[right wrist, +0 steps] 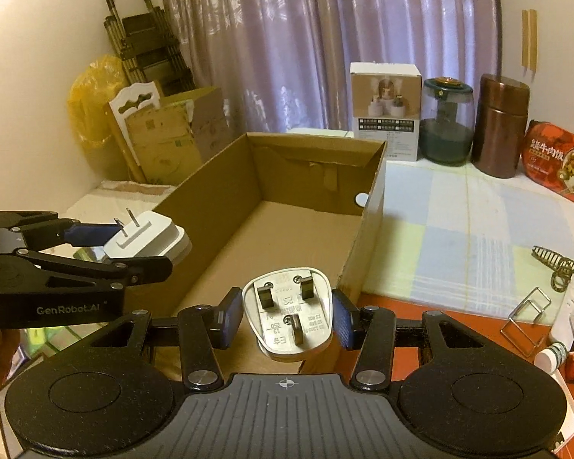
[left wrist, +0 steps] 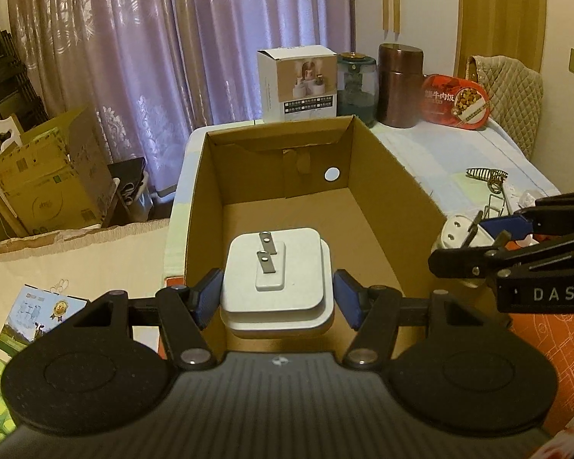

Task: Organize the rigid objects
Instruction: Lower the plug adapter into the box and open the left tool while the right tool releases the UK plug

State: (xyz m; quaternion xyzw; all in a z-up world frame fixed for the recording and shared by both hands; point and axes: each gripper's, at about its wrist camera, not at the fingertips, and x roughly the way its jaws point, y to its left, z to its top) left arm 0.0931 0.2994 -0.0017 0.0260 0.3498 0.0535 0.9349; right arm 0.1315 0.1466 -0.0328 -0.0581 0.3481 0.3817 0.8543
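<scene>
1. the left gripper (left wrist: 277, 298) is clamped on a square white charger (left wrist: 275, 283), prongs facing up.
2. the right gripper (right wrist: 285, 319) is clamped on a white three-pin plug (right wrist: 287, 315), pins up.
3. both are held above the near end of an open cardboard box (left wrist: 382, 176), the right gripper just beside the left.
4. beyond the box stand a white carton (right wrist: 386, 111), a glass jar (right wrist: 445, 122) and a brown canister (right wrist: 501, 126) on the desk (right wrist: 459, 222).
5. to the right gripper's right lie wire clips (right wrist: 528, 317).

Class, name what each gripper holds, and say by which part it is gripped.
Left gripper: white two-pin charger, held by its two opposite sides. Right gripper: white three-pin plug adapter, also by its sides.
</scene>
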